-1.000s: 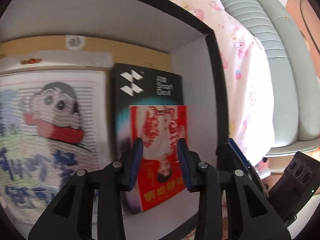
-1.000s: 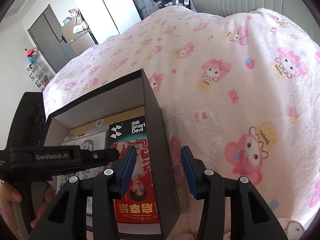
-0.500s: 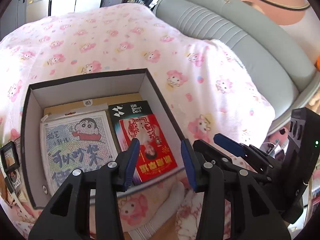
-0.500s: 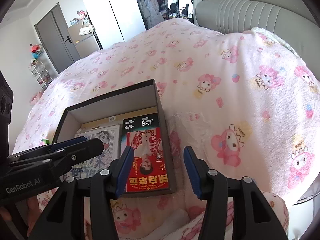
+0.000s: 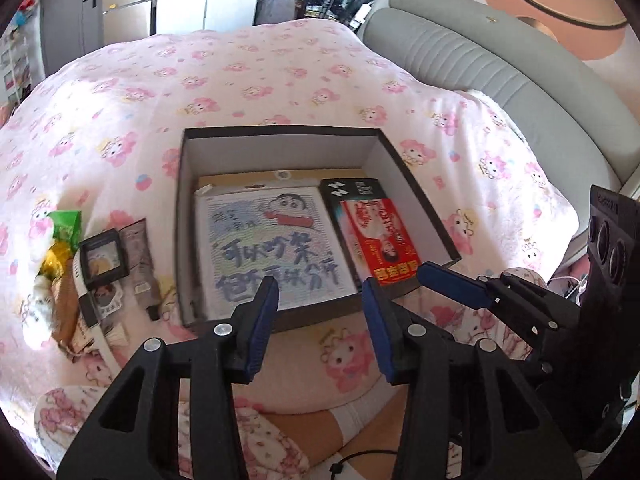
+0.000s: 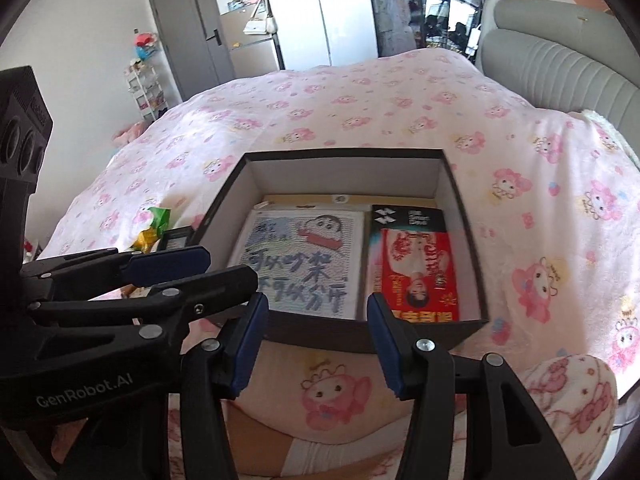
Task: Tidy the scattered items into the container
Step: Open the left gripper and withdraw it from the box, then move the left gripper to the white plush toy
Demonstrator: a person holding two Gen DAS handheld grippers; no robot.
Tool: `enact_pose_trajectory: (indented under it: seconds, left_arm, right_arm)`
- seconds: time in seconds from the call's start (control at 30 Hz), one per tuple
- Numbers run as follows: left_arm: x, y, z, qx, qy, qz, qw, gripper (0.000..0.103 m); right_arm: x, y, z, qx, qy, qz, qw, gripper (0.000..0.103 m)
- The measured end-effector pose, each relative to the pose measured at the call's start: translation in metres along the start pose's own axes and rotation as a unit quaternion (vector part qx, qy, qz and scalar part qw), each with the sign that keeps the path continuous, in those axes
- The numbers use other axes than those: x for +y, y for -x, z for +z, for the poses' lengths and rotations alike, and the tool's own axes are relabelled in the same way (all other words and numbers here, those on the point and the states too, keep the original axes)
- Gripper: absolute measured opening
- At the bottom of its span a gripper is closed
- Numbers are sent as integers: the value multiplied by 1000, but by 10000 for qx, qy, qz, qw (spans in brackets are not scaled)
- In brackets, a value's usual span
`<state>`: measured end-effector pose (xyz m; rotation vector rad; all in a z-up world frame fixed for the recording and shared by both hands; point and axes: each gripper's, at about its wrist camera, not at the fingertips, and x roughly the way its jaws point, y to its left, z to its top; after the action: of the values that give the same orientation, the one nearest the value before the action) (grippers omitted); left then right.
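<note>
A dark box (image 5: pixel 280 133) with white inner walls sits on the bed. In it lie a cartoon-printed pad (image 5: pixel 272 240) and a red packet (image 5: pixel 380 236) on top of a black carton (image 5: pixel 352 188). Left of the box lies a scatter of items: a black square case (image 5: pixel 104 256), a grey tube (image 5: pixel 140 256), a green packet (image 5: pixel 66 224) and a yellow wrapper (image 5: pixel 52 264). My left gripper (image 5: pixel 320 300) hangs open and empty above the box's near wall. My right gripper (image 6: pixel 316 312) is also open and empty, just right of the left one, over the same box (image 6: pixel 344 154).
A pink cartoon-print blanket (image 5: pixel 280 72) covers the whole bed. A grey padded headboard (image 5: pixel 500 80) runs along the right. Beyond the bed stand a grey door (image 6: pixel 192 40), a white wardrobe (image 6: pixel 344 12) and a small shelf (image 6: pixel 144 84).
Both grippers have pulled back and up, out of the box, and their jaws have widened. The red packet that was between the left fingers now lies in the box.
</note>
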<state>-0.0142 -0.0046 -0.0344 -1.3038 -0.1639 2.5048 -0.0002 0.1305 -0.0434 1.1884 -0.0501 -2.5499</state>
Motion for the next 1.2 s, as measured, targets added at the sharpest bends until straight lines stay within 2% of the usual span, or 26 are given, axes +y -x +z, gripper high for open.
enact_pose_trajectory:
  seconds: [0.13, 0.27, 0.33, 0.43, 0.53, 0.67, 0.77, 0.83, 0.97, 1.03, 1.13, 1.17, 1.2]
  left_arm:
    - [56, 28, -17, -177, 503, 181, 9984, 45]
    - [123, 52, -41, -277, 1196, 335, 9919, 45]
    - [161, 60, -52, -309, 1580, 490, 9857, 45]
    - [214, 63, -65, -227, 2202, 826, 9717, 45]
    - [260, 55, -74, -151, 2514, 1198, 9603, 45]
    - [315, 31, -87, 78, 2910, 1250, 9485, 45]
    - [348, 9, -91, 240, 3150, 1058, 9429, 48]
    - [367, -6, -93, 296, 3337, 933, 9376, 56]
    - [398, -29, -96, 416, 3737, 718, 9238, 60]
    - [409, -34, -99, 287, 3944, 334, 9179, 66]
    - [421, -48, -104, 264, 4230, -207, 9055, 63]
    - [420, -52, -104, 262, 4254, -347, 9039, 60]
    - [420, -55, -104, 250, 4292, -523, 9013, 54]
  right_arm:
    - [47, -20, 6, 164, 365, 497, 9980, 47]
    - [107, -49, 9, 453, 759, 1058, 9905, 48]
    - [139, -64, 9, 570, 1038, 1264, 9849, 48]
    - [178, -85, 11, 750, 1283, 1458, 9781, 48]
    - [206, -112, 18, 952, 1408, 1586, 9726, 48]
    - [237, -156, 23, 1360, 1489, 1700, 9646, 48]
    - [251, -184, 21, 1584, 1640, 1558, 9611, 48]
    - [254, -198, 22, 1745, 1552, 1629, 9586, 48]
    - [270, -226, 30, 1876, 1521, 1751, 9545, 48]
    - [284, -239, 34, 1928, 1685, 1830, 9492, 48]
    - [306, -261, 34, 2089, 1963, 2020, 9365, 48]
    - [311, -270, 32, 2206, 2014, 2076, 9315, 48]
    - [316, -276, 30, 2248, 2028, 2166, 9281, 49]
